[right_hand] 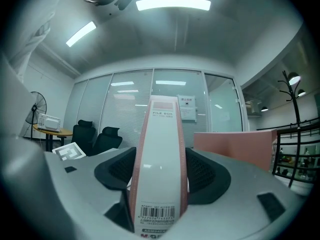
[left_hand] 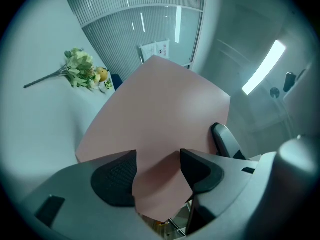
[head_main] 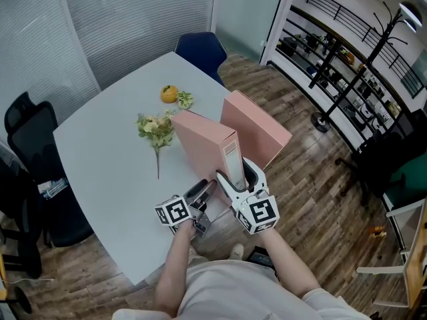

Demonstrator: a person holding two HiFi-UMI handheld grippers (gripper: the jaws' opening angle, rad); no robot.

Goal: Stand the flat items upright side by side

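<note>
Worktop (head_main: 113, 172): pale grey, one corner pointing to 12 o'clock. Wood-plank floor (head_main: 313, 179) all round it. Office room, with blinds behind a glass wall (head_main: 127, 19) from 10 to 12 o'clock, shelves (head_main: 333, 45) at 2 o'clock and a black coat stand (head_main: 365, 62) in front of them.

Counts:
- File boxes: 2, both pink, both on edge. The near file box (head_main: 203, 153) is at the worktop's 6 o'clock edge, white label spine facing the person. The far file box (head_main: 257, 127) is just beside it at its 1 o'clock. Can't tell if they touch.
- Flowers (head_main: 155, 129): 1 bunch, lying flat at 9 o'clock of the near file box, stem pointing to 6.
- Orange fruit (head_main: 169, 94): 1, at 11 o'clock. 1 small green piece (head_main: 185, 100) right next to it.
- Chairs at the worktop: 1 blue chair (head_main: 200, 49) at 12 o'clock, 1 black chair (head_main: 37, 135) at 9 o'clock.

Right gripper (head_main: 239, 177): fingers (right_hand: 205, 176) clenched on the near file box's spine, one pad on each side of the label, low down on it.

Left gripper (head_main: 207, 191): at 7 o'clock of the near file box. Fingers (left_hand: 112, 176) are spread and clamp nothing. The box's broad pink side and lower corner fill the gap behind them, and floor shows under that corner. Can't tell if the box base sits on the worktop.
</note>
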